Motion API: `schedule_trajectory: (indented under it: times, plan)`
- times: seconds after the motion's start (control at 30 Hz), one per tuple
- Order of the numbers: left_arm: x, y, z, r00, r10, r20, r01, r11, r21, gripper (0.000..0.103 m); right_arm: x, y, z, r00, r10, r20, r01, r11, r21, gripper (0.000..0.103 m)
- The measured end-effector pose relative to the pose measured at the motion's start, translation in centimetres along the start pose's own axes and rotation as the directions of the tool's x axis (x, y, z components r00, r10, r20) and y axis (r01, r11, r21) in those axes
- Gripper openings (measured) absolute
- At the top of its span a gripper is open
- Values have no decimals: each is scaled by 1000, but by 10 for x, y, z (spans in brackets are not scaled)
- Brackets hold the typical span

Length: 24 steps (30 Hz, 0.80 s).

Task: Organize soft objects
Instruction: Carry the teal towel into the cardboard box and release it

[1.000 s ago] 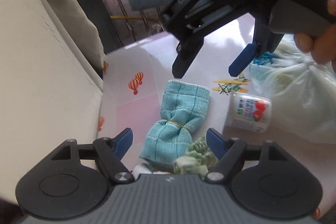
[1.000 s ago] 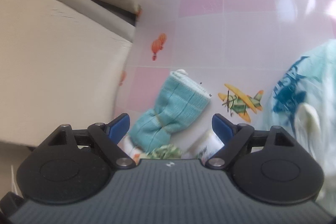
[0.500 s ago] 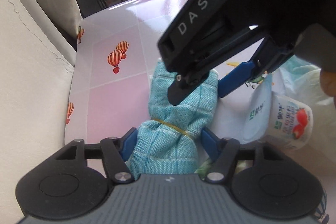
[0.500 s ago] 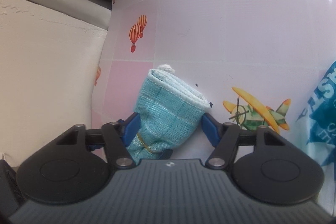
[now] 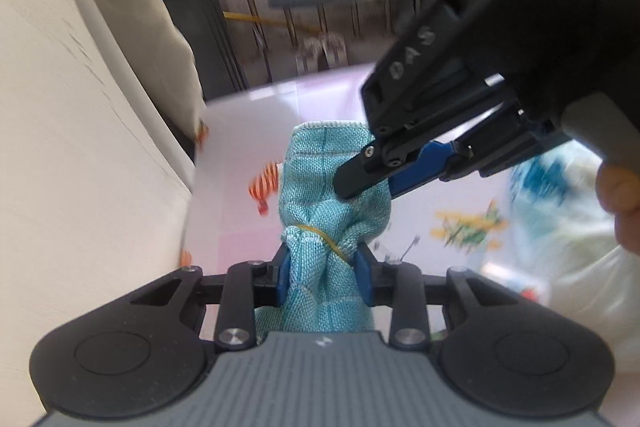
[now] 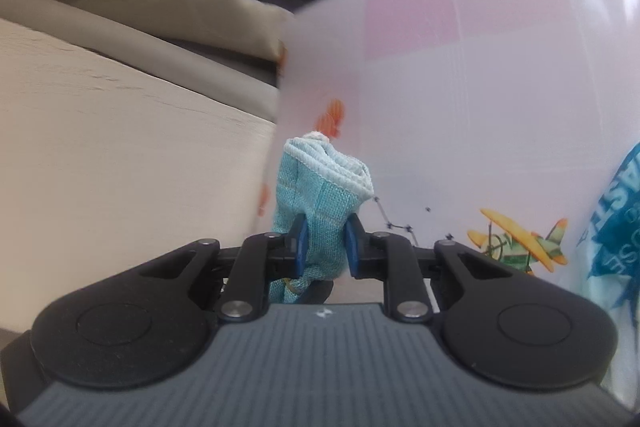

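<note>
A rolled teal cloth (image 5: 328, 187) with a yellow rubber band (image 5: 320, 233) around its middle is held off the pink patterned table (image 5: 248, 131). My left gripper (image 5: 323, 273) is shut on the cloth just below the band. My right gripper (image 5: 372, 183) comes in from the upper right of the left wrist view and is shut on the cloth's upper half. In the right wrist view the right gripper (image 6: 323, 249) pinches the cloth (image 6: 320, 195), whose folded end sticks up past the fingertips.
A beige cushion or sofa (image 5: 80, 147) stands along the table's left edge. A white plastic bag with blue print (image 5: 576, 227) lies at the right and also shows in the right wrist view (image 6: 612, 227). Balloon (image 5: 262, 187) and aeroplane (image 6: 520, 245) prints mark the tabletop.
Both grippers closed onto the teal cloth, left near the band and right on the upper half. The cloth now hangs lifted off the table. The yogurt cup has dropped out of clear view.
</note>
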<state>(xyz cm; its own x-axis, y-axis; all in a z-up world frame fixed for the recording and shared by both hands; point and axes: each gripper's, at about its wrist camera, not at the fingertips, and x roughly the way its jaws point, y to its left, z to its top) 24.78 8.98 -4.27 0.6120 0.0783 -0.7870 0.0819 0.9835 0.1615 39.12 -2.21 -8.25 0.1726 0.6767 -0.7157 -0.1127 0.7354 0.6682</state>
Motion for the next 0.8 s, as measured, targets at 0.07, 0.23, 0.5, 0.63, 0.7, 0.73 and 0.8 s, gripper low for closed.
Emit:
schedule_trajectory:
  times: [0.07, 0.23, 0.5, 0.63, 0.7, 0.73, 0.8]
  plan:
    - [-23, -4, 7, 999, -4, 42, 4, 1000, -4, 33, -25, 10, -2, 999, 24, 35, -23, 999, -28, 18]
    - [-83, -38, 23, 989, -60, 138, 58, 998, 15, 33, -107, 21, -20, 989, 69, 134, -56, 993, -100, 18]
    - [-144, -156, 40, 931, -332, 155, 325, 943, 68, 34, -271, -50, -73, 958, 24, 287, 0, 996, -85, 18]
    - [-155, -237, 48, 882, -450, 141, 434, 891, 134, 34, -356, -110, -108, 929, -59, 365, 74, 997, -30, 18]
    - [-153, -279, 50, 855, -503, 125, 483, 860, 164, 36, -398, -142, -126, 911, -106, 398, 113, 994, 7, 18]
    - [-152, -298, 51, 838, -533, 116, 511, 842, 173, 37, -414, -156, -132, 902, -131, 411, 133, 991, 25, 18]
    - [-146, -332, 53, 806, -584, 94, 563, 807, 179, 38, -441, -184, -145, 884, -186, 429, 176, 982, 65, 18]
